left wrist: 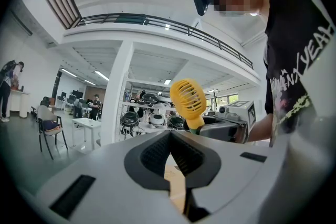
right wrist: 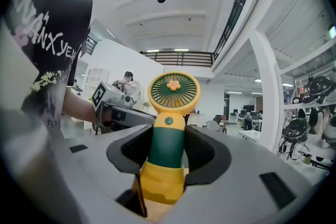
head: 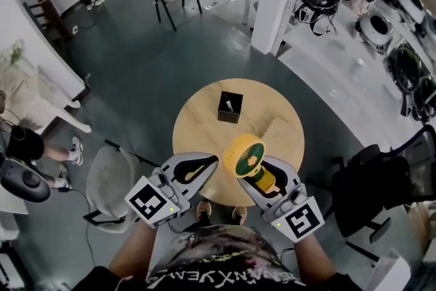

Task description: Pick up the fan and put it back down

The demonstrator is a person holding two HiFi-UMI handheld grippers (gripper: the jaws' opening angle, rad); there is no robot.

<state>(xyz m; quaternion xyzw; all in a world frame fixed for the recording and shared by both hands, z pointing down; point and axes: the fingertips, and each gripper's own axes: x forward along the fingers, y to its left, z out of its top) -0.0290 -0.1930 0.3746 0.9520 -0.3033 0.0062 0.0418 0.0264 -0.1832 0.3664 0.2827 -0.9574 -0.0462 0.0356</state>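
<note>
**Colleague:** Where is the fan on your screens?

**Me:** I have the fan (head: 248, 159) in my right tongs (right wrist: 168, 147). They are clamped on its green handle, with the yellow base at the back of the grip and the round yellow head past the tips. It sits over the near edge of the round wooden table (head: 286, 126). I cannot tell whether the base touches the wood.

**Colleague:** And your left side?

**Me:** My left tongs (left wrist: 170, 149) are closed on nothing. They are held level just beside the right pair, also at the table's near edge.

**Colleague:** Any containers?

**Me:** One — a small black box (head: 229, 118), open at the top, towards the far side of the table and well apart from the fan. I see something small and pale (head: 229, 104) inside it, too small to name.
</note>
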